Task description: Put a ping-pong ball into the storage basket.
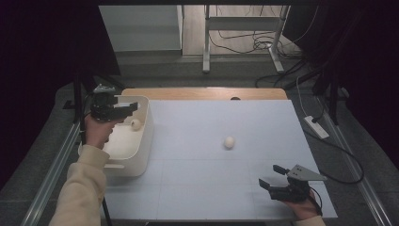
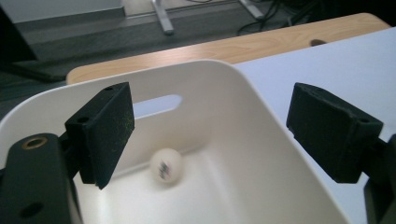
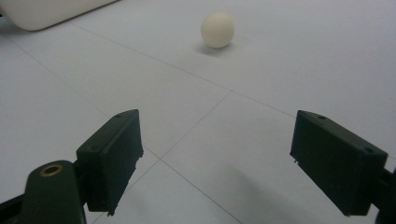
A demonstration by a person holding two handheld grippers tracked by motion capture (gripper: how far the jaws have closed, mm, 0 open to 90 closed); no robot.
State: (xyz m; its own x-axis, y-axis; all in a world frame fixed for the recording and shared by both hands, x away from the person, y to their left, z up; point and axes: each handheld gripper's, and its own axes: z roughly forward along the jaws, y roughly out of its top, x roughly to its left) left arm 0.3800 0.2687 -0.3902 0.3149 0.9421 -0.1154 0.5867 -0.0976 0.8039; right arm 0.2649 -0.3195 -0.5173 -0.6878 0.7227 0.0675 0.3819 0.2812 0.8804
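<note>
My left gripper [image 1: 131,107] hovers above a white bin [image 1: 147,136] at the table's left, jaws open with nothing between them. Below it a white ball with a dark mark [image 1: 135,124] lies inside the bin. In the left gripper view that ball [image 2: 166,170] rests on the bin's floor near the far wall with the handle slot, beneath the gap of the left gripper [image 2: 210,121]. A second white ball [image 1: 229,141] sits on the table's middle. My right gripper [image 1: 270,175] rests near the front right, open and empty, pointing toward that ball [image 3: 217,29].
The table is covered by a pale sheet [image 1: 211,188], with a wooden strip [image 1: 202,92] at the back. A white power strip [image 1: 316,127] and cables lie on the floor to the right. Metal stand legs [image 1: 206,47] are beyond the table.
</note>
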